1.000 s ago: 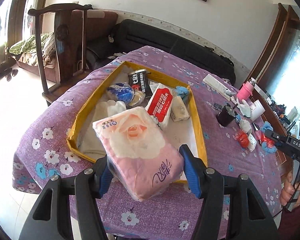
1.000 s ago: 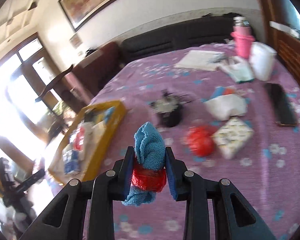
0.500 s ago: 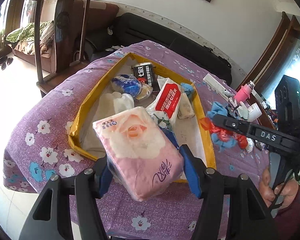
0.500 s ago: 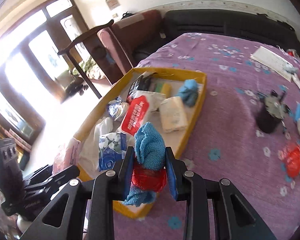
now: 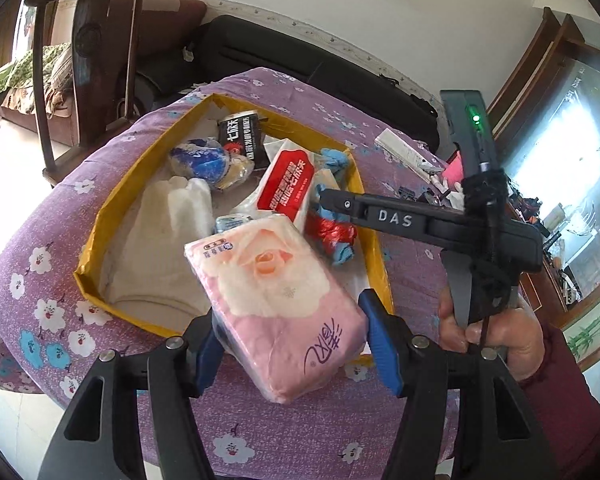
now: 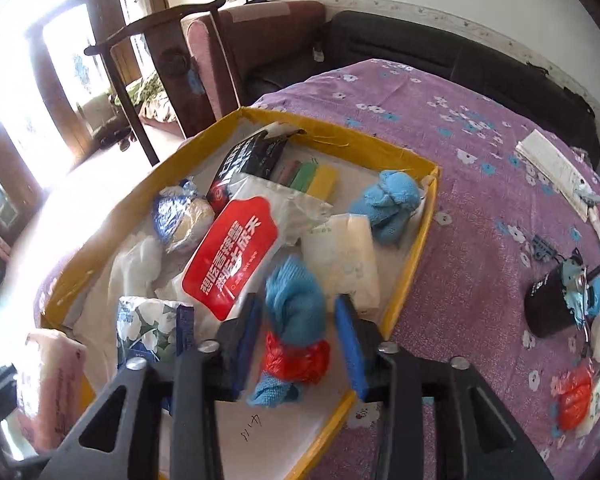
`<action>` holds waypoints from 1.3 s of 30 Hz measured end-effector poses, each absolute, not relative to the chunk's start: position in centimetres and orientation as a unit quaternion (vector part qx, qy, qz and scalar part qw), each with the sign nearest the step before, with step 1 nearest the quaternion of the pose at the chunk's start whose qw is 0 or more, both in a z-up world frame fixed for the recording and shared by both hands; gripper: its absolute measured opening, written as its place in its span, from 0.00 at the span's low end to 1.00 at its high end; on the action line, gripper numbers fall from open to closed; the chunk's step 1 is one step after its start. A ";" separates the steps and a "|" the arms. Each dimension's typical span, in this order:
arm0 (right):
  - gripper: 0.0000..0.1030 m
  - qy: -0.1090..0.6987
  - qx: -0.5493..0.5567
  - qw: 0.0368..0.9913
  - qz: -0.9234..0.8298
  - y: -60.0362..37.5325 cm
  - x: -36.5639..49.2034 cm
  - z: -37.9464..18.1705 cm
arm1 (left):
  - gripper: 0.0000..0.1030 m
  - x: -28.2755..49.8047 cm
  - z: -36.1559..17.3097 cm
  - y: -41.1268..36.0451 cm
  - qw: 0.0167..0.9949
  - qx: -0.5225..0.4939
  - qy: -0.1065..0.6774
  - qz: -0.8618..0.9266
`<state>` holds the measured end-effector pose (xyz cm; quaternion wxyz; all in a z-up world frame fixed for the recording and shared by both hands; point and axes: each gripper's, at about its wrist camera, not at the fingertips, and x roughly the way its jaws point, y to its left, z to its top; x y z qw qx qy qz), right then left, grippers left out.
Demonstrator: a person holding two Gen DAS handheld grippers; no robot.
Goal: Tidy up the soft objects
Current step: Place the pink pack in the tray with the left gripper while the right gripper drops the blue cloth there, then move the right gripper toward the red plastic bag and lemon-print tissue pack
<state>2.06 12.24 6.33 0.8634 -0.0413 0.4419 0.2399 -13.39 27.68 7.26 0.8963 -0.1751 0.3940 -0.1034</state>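
Note:
My left gripper (image 5: 292, 334) is shut on a pink tissue pack (image 5: 276, 292), held above the near edge of the yellow-rimmed tray (image 5: 112, 200). My right gripper (image 6: 298, 340) hovers over the tray's near right corner (image 6: 416, 256), its jaws opening. A blue cloth bundle wrapped in a red bag (image 6: 296, 320) sits between the blue pads (image 6: 350, 340), which stand clear of it on both sides. In the left wrist view the right gripper (image 5: 332, 204) reaches in from the right with the bundle (image 5: 332, 236) just under its tips.
The tray holds a red-and-white pack (image 6: 236, 256), a black pack (image 6: 252, 156), another blue cloth (image 6: 392, 204), a white tissue pack (image 6: 344, 260) and a flowered pack (image 6: 148, 328). A black cup (image 6: 552, 304) and red bag (image 6: 576, 396) lie on the purple cloth. Chair and sofa stand behind.
The right gripper swung from the table's right side to over the tray, and its jaws parted from the blue-and-red bundle. The left gripper still holds the pink pack, slightly lower.

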 end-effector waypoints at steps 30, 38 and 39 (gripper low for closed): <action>0.80 0.383 0.097 0.909 0.131 -9.0 -7.0 8.8 | 0.88 -13.7 11.0 15.6 0.937 0.042 0.345 -0.034; 0.81 0.380 0.117 0.912 0.102 -13.6 -8.4 8.2 | 0.89 -13.7 10.6 12.1 0.929 0.068 0.360 -0.047; 0.81 0.381 0.120 0.912 0.098 -14.2 -8.6 8.1 | 0.89 -13.6 10.5 11.7 0.928 0.071 0.363 -0.049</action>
